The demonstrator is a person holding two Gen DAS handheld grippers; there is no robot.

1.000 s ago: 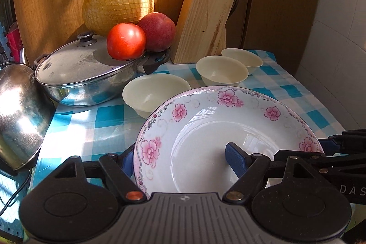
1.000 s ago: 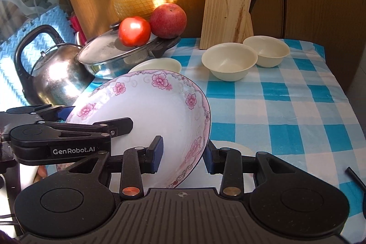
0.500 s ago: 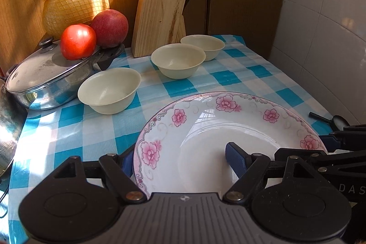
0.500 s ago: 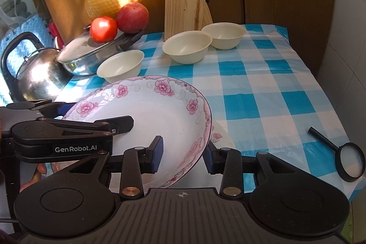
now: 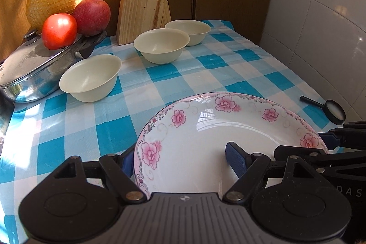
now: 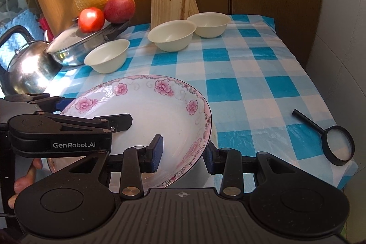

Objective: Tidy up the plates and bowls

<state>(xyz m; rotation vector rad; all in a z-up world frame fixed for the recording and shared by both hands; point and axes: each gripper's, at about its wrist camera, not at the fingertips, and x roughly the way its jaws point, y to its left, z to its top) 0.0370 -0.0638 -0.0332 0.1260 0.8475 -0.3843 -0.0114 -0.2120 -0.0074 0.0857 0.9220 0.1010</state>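
Straddling opposite rims of the flowered plate (image 5: 228,141), the left gripper (image 5: 178,158) and right gripper (image 6: 184,152) each held it with jaws around the edge, near table edge, three cream bowls (image 5: 160,45) lying farther off toward the far left.

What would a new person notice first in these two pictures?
First, the flowered plate, held at the front by the left gripper and the right gripper, one on each rim. Behind it, three cream bowls stand on the blue checked cloth, with a tomato on a pot lid at the left.
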